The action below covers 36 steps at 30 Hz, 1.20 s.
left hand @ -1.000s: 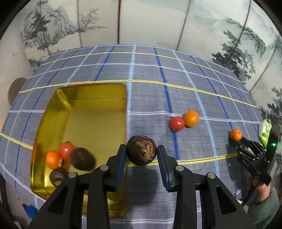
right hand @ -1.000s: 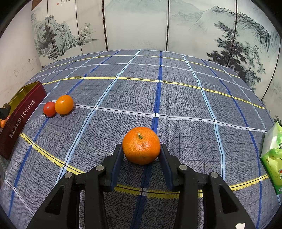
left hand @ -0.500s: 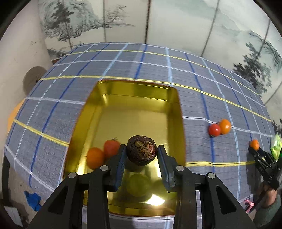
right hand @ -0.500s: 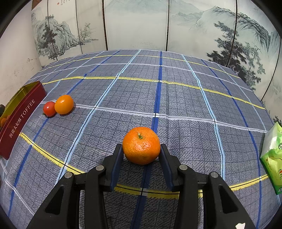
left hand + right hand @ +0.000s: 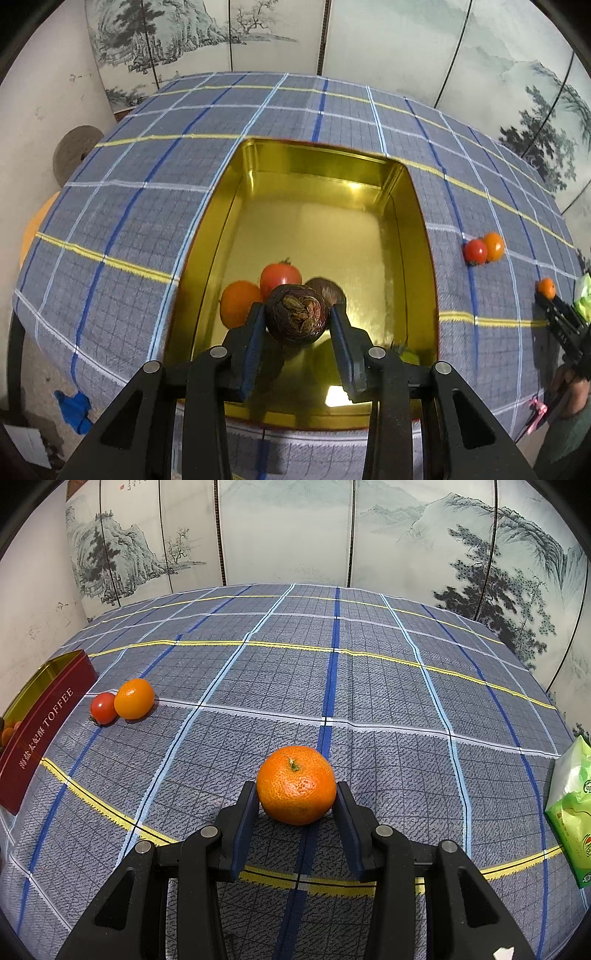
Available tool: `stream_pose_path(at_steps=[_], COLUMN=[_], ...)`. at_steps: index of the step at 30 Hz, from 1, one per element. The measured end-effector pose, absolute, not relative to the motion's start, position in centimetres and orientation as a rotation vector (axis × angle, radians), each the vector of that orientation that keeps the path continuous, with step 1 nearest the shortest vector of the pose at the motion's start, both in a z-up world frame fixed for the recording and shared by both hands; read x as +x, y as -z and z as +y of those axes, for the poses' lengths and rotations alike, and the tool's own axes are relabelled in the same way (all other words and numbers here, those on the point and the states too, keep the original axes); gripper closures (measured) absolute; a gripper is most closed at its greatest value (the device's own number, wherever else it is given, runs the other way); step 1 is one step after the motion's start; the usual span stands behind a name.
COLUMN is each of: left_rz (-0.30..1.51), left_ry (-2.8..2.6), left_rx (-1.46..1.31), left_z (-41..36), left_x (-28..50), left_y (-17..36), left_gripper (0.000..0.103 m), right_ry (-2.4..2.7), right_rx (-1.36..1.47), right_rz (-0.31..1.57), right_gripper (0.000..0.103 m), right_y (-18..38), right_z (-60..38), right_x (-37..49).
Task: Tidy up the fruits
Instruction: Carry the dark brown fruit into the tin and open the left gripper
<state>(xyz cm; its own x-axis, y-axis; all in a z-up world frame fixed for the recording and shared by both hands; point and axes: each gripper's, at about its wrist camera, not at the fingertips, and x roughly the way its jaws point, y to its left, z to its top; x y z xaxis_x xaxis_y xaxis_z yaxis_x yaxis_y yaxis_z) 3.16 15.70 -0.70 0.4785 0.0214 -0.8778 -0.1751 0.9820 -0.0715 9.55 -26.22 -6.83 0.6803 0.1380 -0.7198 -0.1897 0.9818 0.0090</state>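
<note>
My left gripper is shut on a dark wrinkled passion fruit, held above the near part of the gold tin. Inside the tin lie an orange fruit, a red tomato and another dark fruit, partly hidden behind the held one. My right gripper is shut on a mandarin just over the checked cloth; it also shows in the left wrist view as the mandarin at the far right. A red tomato and an orange fruit lie together on the cloth.
The tin's red side reads TOFFEE at the left of the right wrist view. A green packet lies at the cloth's right edge. A painted screen stands behind the table. The person's hand holds the right gripper.
My left gripper has carried the passion fruit leftward from beside the tin to over its near part. The right gripper and mandarin have stayed put.
</note>
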Motion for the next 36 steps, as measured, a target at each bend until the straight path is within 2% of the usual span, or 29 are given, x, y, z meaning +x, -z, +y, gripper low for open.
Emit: stream_pose_path(at_steps=[36], left_rz=[1.104], left_ry=[-0.091], left_rx=[-0.142], left_z=[15.4], left_x=[2.8], left_y=[2.2], left_gripper=[0.064], right_ry=[-0.182], right_rx=[-0.069], right_rz=[0.808], right_gripper=[0.063], right_y=[6.9], right_z=[-26.3], right_x=[9.7])
